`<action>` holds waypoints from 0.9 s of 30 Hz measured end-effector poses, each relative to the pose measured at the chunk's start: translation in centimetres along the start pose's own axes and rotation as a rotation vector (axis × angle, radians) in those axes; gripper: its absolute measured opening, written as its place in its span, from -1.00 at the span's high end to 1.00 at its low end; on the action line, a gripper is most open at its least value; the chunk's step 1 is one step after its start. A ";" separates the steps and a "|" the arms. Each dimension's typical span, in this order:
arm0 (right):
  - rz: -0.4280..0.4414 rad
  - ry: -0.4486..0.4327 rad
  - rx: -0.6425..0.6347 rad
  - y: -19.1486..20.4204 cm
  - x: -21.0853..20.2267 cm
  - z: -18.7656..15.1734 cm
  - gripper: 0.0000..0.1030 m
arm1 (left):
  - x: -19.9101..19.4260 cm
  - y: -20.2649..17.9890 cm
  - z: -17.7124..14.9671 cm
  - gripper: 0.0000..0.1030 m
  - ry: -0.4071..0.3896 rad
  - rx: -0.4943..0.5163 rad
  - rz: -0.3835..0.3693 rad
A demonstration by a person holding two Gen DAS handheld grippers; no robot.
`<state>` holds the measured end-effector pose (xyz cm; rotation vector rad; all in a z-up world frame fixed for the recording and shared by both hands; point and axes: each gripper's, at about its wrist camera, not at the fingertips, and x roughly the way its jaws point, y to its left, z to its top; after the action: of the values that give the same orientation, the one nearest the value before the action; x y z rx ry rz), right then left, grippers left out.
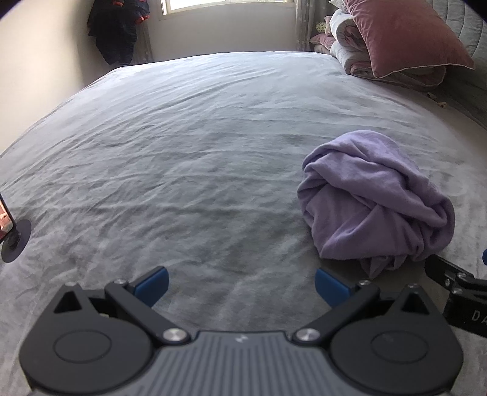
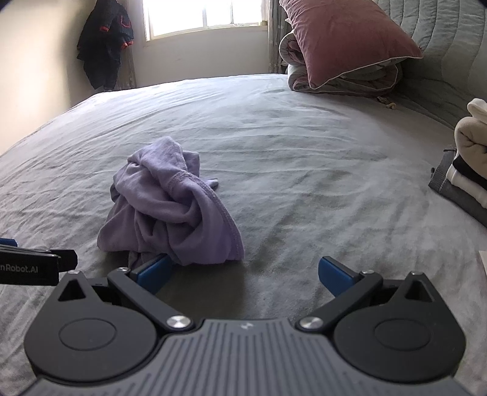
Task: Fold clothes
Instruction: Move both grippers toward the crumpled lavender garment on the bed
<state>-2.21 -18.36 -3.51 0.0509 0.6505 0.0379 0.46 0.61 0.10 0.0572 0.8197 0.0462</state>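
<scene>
Both my left claw (image 1: pixel 242 284) and right claw (image 2: pixel 246 272) gape fully, empty. Lilac garment (image 2: pixel 170 204) lies bunched on bed (image 2: pixel 304 152) (unfolded); I should pinch its hem, then spread flat.

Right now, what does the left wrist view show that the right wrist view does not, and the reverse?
Only the left wrist view: a dark round-based stand at the bed's left edge. Only the right wrist view: a stack of folded cream, black and white clothes at the right. Both show the crumpled lilac garment on the grey bedsheet, the dusty-pink pillow, the dark jacket hanging by the window, and open tongs, left and right, holding nothing.
</scene>
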 end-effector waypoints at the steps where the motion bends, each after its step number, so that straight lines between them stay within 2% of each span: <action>1: 0.000 0.001 0.001 0.0 0.0 0.0 -1.00 | 0.0 0.0 0.0 -0.99 0.000 0.000 0.001; 13: -0.004 0.020 0.007 -0.2 0.4 0.1 -1.00 | 0.7 0.1 0.1 -0.99 0.020 0.010 0.012; 23: -0.025 0.107 0.017 -0.5 1.3 -0.1 -1.00 | 2.6 -0.2 -0.5 -0.99 0.086 0.049 0.039; 27: -0.057 0.141 -0.003 -0.4 1.6 -0.3 -1.00 | 3.0 -0.2 -0.7 -0.99 0.087 0.056 0.032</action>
<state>-1.14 -18.64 -4.70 0.0270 0.7927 -0.0124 1.98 0.62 -2.53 0.1219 0.9071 0.0566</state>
